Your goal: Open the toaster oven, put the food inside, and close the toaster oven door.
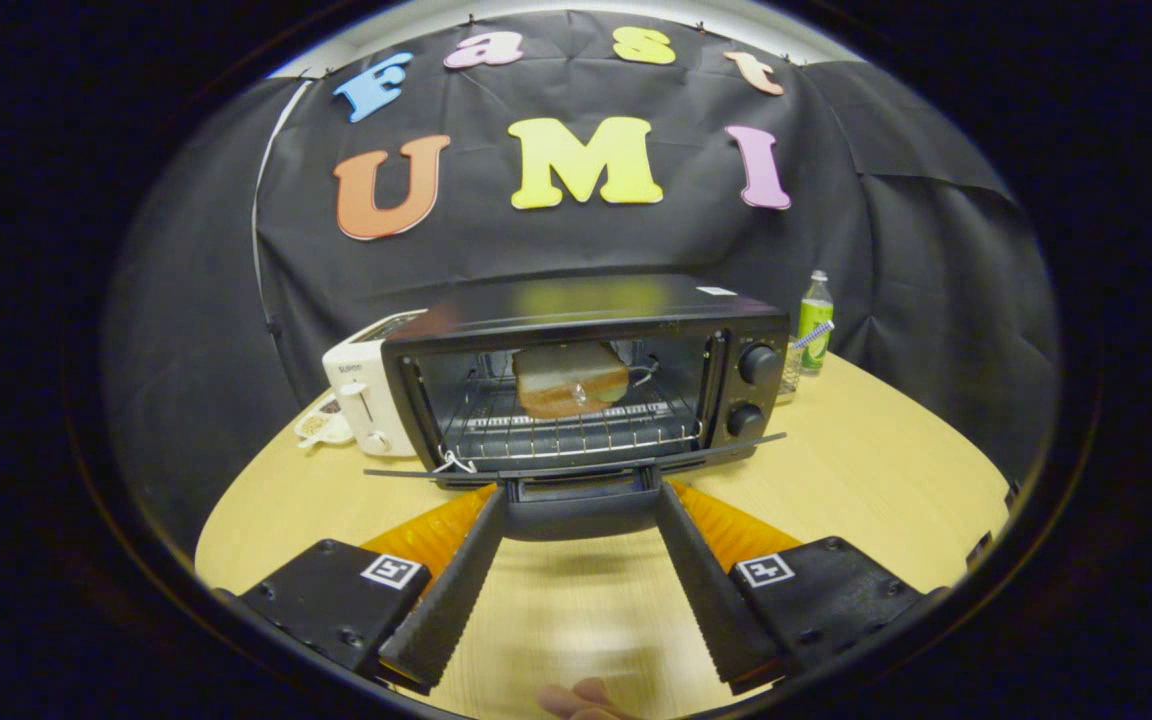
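Note:
The black toaster oven (586,380) stands on the wooden table with its door (576,462) folded down flat towards me. Inside, a slice of bread (571,378) in a clear wrap rests on the wire rack (576,425). The door's handle (581,518) lies between my fingertips, and both fingers touch its ends. My gripper (581,495) is shut on that handle, just in front of the oven's mouth.
A white pop-up toaster (366,395) stands against the oven's left side, with a small dish (321,425) in front of it. A green-labelled bottle (814,330) stands beyond the oven's right side. The round table (886,470) has bare wood to the right. A person's fingertips (581,700) show under the gripper.

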`<state>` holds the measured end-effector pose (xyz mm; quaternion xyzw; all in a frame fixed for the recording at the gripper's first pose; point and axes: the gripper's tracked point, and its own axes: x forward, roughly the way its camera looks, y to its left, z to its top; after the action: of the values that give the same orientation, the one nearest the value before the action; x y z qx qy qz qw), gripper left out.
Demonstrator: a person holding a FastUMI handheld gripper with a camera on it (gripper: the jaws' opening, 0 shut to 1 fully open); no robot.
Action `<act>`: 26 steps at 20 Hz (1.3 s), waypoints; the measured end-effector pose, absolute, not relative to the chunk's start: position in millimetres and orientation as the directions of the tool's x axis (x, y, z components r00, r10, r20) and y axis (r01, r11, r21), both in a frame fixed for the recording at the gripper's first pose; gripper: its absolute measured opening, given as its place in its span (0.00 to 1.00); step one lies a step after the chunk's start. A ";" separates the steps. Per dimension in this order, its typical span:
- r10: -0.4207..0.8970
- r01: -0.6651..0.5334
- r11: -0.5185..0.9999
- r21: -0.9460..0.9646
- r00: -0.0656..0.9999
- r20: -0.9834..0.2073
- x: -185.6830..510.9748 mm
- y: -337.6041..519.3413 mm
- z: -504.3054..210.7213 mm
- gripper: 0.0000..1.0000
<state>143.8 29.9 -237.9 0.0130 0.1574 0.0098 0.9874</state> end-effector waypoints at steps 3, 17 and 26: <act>0.017 -0.013 1.000 0.016 0.968 -0.252 155.0 31.6 -223.1 0.98; 0.026 -0.024 1.000 0.013 0.983 -0.183 135.8 19.3 -189.0 0.98; 0.029 -0.024 0.998 0.057 0.996 -0.080 64.6 2.7 -102.0 0.98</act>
<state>64.6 2.7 -102.0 0.0281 0.0403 0.0133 0.9987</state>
